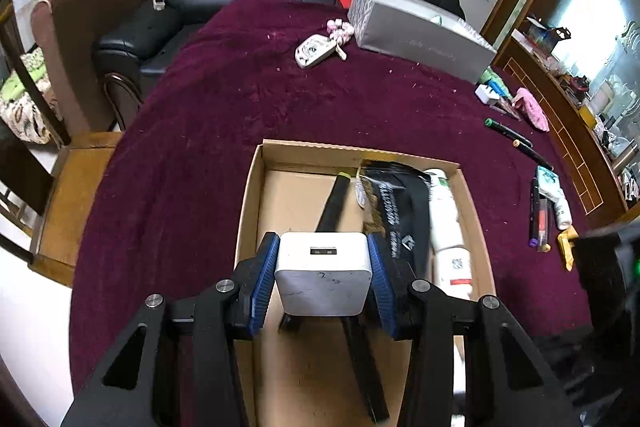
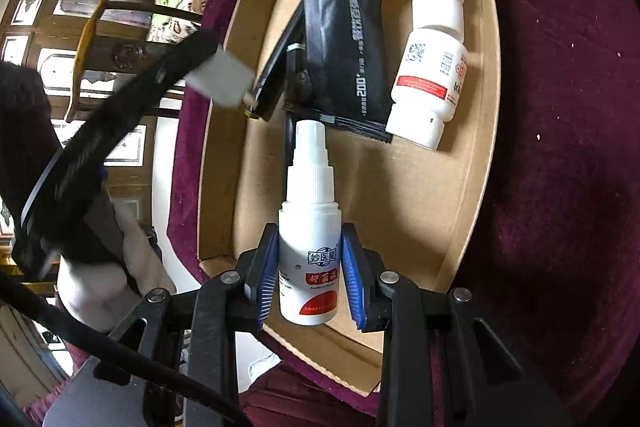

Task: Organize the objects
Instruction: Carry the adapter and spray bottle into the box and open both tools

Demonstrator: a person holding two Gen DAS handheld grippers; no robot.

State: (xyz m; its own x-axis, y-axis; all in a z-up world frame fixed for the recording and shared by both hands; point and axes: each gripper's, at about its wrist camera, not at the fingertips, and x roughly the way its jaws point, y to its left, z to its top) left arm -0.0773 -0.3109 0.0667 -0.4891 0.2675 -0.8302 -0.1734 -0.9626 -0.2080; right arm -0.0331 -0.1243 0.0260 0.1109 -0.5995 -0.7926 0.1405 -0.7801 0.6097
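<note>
Blue pads (image 1: 266,277) of the left hand-held gripper (image 1: 323,259) clamp a white charger (image 1: 323,277).

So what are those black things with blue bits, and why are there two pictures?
They are tongs that a person squeezes by hand, one in each hand. Each has a camera looking along it, so there is one picture per hand. The left tongs hold a white charger block. The right tongs hold a small white spray bottle. Both hang over a cardboard box on a dark red cloth. Inside lie a black packet and a bigger white bottle.
</note>
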